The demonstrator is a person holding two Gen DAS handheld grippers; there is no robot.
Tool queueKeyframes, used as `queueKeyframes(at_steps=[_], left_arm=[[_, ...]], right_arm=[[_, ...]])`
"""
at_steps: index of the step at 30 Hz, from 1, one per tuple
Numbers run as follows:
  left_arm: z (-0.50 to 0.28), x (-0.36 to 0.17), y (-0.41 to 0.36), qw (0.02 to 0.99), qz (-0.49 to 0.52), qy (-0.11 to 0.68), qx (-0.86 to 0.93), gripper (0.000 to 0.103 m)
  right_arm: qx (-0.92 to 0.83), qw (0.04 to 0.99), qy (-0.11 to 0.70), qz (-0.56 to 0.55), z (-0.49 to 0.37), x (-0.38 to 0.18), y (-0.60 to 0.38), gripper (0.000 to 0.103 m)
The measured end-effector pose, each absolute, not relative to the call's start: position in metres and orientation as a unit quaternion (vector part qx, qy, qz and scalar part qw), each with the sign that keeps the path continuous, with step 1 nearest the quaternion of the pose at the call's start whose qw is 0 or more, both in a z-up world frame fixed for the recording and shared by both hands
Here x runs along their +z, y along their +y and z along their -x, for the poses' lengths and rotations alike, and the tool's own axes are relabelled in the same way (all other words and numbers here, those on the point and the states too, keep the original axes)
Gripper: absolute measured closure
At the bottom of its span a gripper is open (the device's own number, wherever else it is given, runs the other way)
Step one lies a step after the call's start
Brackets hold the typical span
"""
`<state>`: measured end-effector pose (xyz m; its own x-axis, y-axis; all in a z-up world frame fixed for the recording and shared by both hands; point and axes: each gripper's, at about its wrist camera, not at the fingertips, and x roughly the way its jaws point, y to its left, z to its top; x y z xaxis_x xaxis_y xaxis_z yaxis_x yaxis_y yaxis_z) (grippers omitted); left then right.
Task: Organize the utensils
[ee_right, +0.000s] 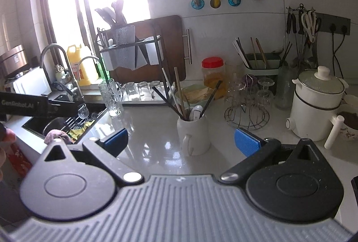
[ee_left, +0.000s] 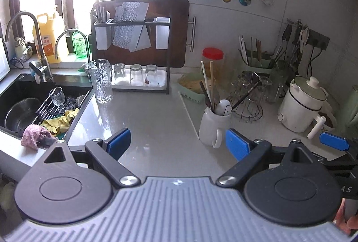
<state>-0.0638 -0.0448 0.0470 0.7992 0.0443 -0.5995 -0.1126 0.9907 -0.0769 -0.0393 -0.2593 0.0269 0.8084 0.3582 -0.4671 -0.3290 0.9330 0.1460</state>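
Both my left gripper (ee_left: 177, 144) and right gripper (ee_right: 181, 141) hang spread wide and empty above the grey counter (ee_left: 152, 116), where the white mug (ee_right: 193, 132) stands, chopsticks (ee_right: 179, 90) sticking up from it.

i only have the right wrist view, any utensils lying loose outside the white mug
Observer: Yes. The left wrist view shows one white chopstick lying flat on the counter, its near end by the base of the white mug.
Operator: is the left gripper holding anything, i only see its side
Observer: No. The left gripper is open, with nothing between its pads.
Operator: whats in the sink on that side
Observer: A steel bowl sits in the left part of the sink, beside the rack.
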Motion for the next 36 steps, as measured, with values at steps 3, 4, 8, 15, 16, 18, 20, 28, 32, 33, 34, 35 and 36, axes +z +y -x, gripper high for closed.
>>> queueKeyframes(at_steps=[3,4,8,15,16,18,20,28,32,33,34,35,36], left_arm=[[0.069,0.043,-0.044,0.947,0.055,0.315,0.044,0.009],[0.070,0.042,-0.044,0.946,0.055,0.315,0.044,0.009],[0.074,0.039,-0.044,0.945,0.055,0.319,0.051,0.009],[0.078,0.037,-0.048,0.943,0.054,0.322,0.059,0.008],[0.078,0.036,-0.048,0.943,0.054,0.322,0.061,0.008],[0.078,0.036,-0.049,0.943,0.055,0.322,0.062,0.008],[0.079,0.035,-0.050,0.943,0.055,0.323,0.064,0.008],[0.077,0.035,-0.049,0.942,0.053,0.325,0.065,0.008],[0.077,0.035,-0.054,0.940,0.053,0.330,0.069,0.008],[0.077,0.036,-0.055,0.939,0.053,0.332,0.071,0.008],[0.077,0.036,-0.057,0.939,0.053,0.333,0.073,0.008],[0.076,0.037,-0.058,0.939,0.052,0.333,0.074,0.008],[0.075,0.038,-0.058,0.939,0.051,0.333,0.075,0.008]], right_arm=[[0.170,0.951,0.255,-0.030,0.041,0.024,-0.260,0.000],[0.170,0.951,0.255,-0.029,0.042,0.023,-0.260,0.000],[0.174,0.950,0.258,-0.031,0.046,0.021,-0.262,0.000],[0.179,0.950,0.255,-0.029,0.048,0.019,-0.265,0.000],[0.179,0.950,0.255,-0.029,0.049,0.019,-0.266,0.000],[0.181,0.950,0.255,-0.030,0.049,0.019,-0.267,0.000],[0.181,0.949,0.255,-0.028,0.049,0.018,-0.267,0.000],[0.187,0.947,0.259,-0.030,0.046,0.019,-0.271,0.000],[0.186,0.946,0.265,-0.031,0.043,0.017,-0.273,0.000],[0.187,0.945,0.267,-0.031,0.041,0.017,-0.273,0.000],[0.188,0.944,0.269,-0.030,0.040,0.016,-0.273,0.000],[0.189,0.944,0.270,-0.027,0.039,0.016,-0.273,0.000],[0.191,0.943,0.271,-0.026,0.039,0.016,-0.273,0.000]])
